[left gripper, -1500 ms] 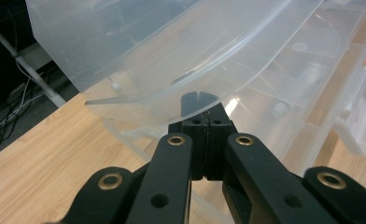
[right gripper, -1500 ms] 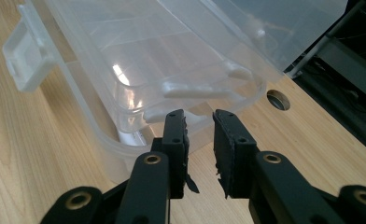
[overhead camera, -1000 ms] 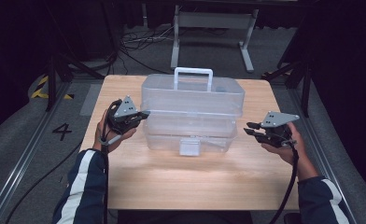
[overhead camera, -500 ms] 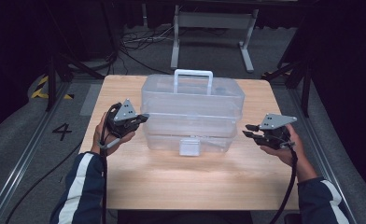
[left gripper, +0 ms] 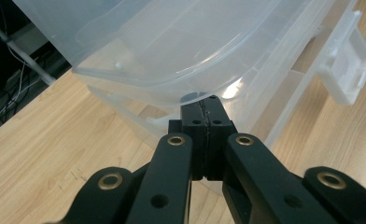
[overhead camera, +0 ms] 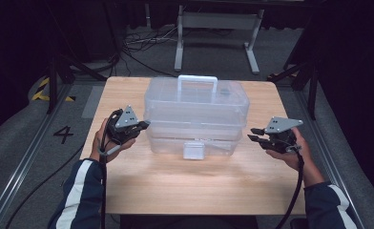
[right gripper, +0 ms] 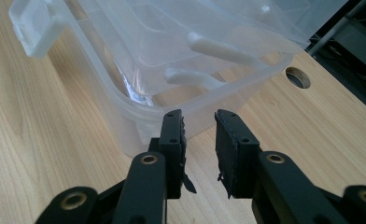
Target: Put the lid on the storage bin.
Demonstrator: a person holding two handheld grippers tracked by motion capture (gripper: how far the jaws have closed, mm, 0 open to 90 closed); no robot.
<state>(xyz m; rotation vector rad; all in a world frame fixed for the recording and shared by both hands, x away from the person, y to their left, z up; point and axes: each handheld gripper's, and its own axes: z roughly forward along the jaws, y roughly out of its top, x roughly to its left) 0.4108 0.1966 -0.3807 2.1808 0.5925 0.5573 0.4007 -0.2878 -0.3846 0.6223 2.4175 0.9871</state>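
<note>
A clear plastic box with a white handle and a front latch stands in the middle of the wooden table. My left gripper is at its left end. In the left gripper view the left gripper is shut, pads together with nothing between them, its tips right under the lid's rim on the box. My right gripper hovers just off the box's right end. The right gripper is open by a narrow gap, empty, a short way from the box wall.
Behind the table stand a metal frame's legs, with cables lying on the floor. A "4" is marked on the floor at the left. The tabletop has a round hole near the box's corner.
The left gripper has dipped slightly beside the box's left end. The right gripper and the box have stayed put.
</note>
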